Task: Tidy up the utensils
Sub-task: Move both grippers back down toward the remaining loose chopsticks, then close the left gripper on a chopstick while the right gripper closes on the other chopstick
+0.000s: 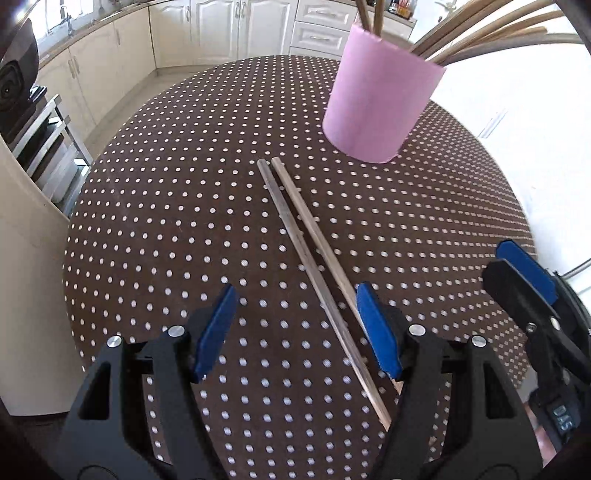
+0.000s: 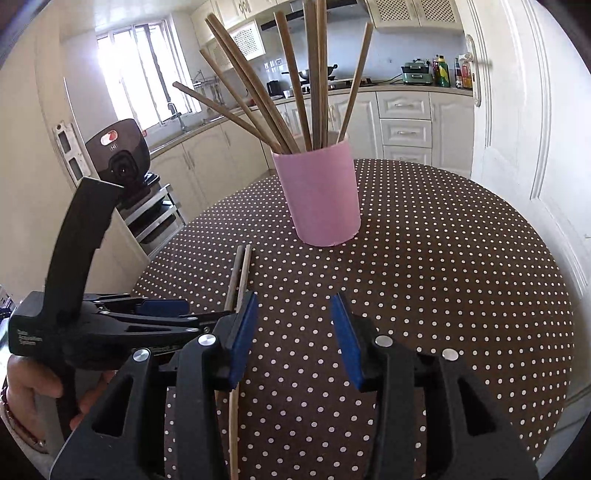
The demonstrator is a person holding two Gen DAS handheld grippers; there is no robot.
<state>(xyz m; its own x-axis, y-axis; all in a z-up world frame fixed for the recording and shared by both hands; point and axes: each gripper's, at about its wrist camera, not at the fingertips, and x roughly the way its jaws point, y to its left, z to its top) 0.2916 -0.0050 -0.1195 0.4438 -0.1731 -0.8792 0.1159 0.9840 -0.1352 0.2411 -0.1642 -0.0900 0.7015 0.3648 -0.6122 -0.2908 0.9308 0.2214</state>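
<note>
Two wooden chopsticks [image 1: 306,254] lie side by side on the dotted tablecloth [image 1: 166,221]. My left gripper [image 1: 295,332] hovers low over their near half, open, with the pair running between its blue pads and close to the right pad [image 1: 376,328]. A pink cup [image 2: 321,195] behind them holds several upright chopsticks [image 2: 295,92]. My right gripper [image 2: 293,334] stands open with only tablecloth between its pads. The lying chopsticks [image 2: 240,273] pass to the left of it, under its left finger. The left gripper [image 2: 192,312] shows at the left of the right wrist view.
A person's hand [image 2: 29,387] grips the left tool's handle. The round table [image 2: 480,258] drops off on all sides. A black appliance on a metal rack [image 2: 122,158] stands left of the table, with cream cabinets [image 1: 221,29] behind and a white door [image 2: 517,129] at right.
</note>
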